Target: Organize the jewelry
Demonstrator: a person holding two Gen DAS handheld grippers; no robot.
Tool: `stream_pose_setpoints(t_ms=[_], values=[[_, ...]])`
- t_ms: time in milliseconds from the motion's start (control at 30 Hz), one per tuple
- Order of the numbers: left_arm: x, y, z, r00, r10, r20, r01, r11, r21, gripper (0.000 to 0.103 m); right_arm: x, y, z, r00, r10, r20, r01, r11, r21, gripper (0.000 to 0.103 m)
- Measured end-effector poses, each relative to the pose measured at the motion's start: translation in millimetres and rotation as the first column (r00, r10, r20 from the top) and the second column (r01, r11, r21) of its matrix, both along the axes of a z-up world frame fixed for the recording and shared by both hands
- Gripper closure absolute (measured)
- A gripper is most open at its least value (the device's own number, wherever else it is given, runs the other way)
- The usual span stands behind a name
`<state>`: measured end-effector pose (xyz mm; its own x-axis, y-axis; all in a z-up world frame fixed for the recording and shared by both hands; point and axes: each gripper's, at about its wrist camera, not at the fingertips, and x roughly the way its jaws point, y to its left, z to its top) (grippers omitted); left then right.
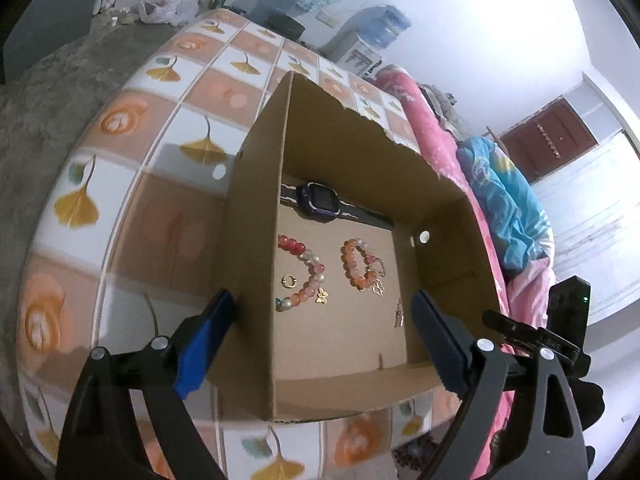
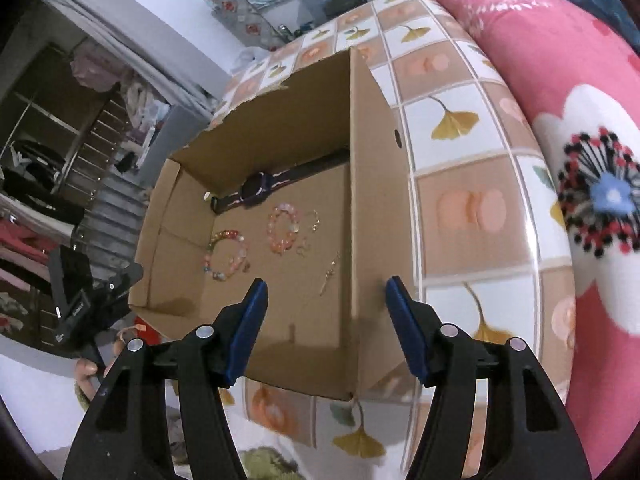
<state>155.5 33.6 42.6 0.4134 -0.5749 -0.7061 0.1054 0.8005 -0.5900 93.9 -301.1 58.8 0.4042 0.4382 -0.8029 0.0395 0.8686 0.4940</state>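
Left tool (image 1: pixel 324 312): wide open, empty, straddling the box's left wall.
Right tool (image 2: pixel 326 300): wide open, empty, straddling the right wall.
Cardboard box (image 1: pixel 256 240): on bench (image 1: pixel 168 184).
Watch (image 1: pixel 320 200), two bead bracelets (image 1: pixel 358 264), small charms: on box floor, ahead of both tools.

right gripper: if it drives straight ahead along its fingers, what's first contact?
Most likely the cardboard box: the right gripper is open and straddles the box's upright side wall, so that wall's near edge comes first. Depth is unclear; slightly left, it would reach the box floor by the gold chain.
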Motion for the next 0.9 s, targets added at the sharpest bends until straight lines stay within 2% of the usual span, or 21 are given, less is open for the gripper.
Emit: stream_pose_setpoints(t_ms=[167, 367, 467, 533, 567, 600, 667, 733, 767, 900], values=[[-31.3, -1.0, -5.2, 1.0, -0.012, -0.009, 0.012, 1.0, -0.014, 0.015, -19.3, -5.9, 1.0, 1.0, -0.024, 0.005, 0.024, 1.0, 0.007, 0.043], [-44.7, -1.2, -3.0, 0.999, -0.007, 0.042, 0.007, 1.0, 0.001, 0.014, -25.3, -9.6, -1.2, 0.998, -0.051, 0.046, 0.05, 0.998, 0.035, 0.043], [-59.4, -0.3, 13.3, 0.989, 0.017, 0.145, -0.026, 0.998, 0.065, 0.013, -44.1, -11.3, 10.5, 0.99, -0.082, 0.116, 0.085, 0.996, -0.025, 0.04], [-79.0, 0.4, 29.1, 0.97, 0.025, 0.242, -0.055, 0.991, 0.119, 0.012, -64.7, -10.0, 23.5, 0.976, -0.099, 0.192, 0.117, 0.99, -0.083, 0.032], [-88.1, -0.1, 34.8, 0.96, 0.029, 0.28, -0.073, 0.986, 0.149, 0.008, -76.8, -8.3, 28.6, 0.967, -0.105, 0.231, 0.134, 0.985, -0.112, 0.025], [-97.4, -0.8, 39.6, 0.948, 0.035, 0.315, -0.096, 0.979, 0.18, 0.005, -85.0, -6.2, 31.7, 0.959, -0.109, 0.261, 0.148, 0.979, -0.137, 0.017], [-117.8, -5.1, 47.2, 0.924, 0.051, 0.378, -0.154, 0.957, 0.246, 0.005, -103.5, 0.8, 34.7, 0.942, -0.111, 0.318, 0.18, 0.964, -0.196, 0.01], [-130.5, -11.4, 47.2, 0.917, 0.046, 0.396, -0.17, 0.943, 0.284, 0.005, -120.6, 14.6, 32.4, 0.931, -0.095, 0.352, 0.194, 0.946, -0.26, 0.008], [-135.9, -16.2, 44.5, 0.921, 0.042, 0.387, -0.171, 0.937, 0.306, 0.005, -123.5, 19.6, 29.6, 0.932, -0.085, 0.352, 0.19, 0.943, -0.274, 0.008], [-150.3, -34.6, 29.0, 0.929, 0.011, 0.371, -0.161, 0.913, 0.376, 0.005, -129.2, 50.3, 9.6, 0.948, -0.02, 0.319, 0.127, 0.939, -0.318, 0.008]])
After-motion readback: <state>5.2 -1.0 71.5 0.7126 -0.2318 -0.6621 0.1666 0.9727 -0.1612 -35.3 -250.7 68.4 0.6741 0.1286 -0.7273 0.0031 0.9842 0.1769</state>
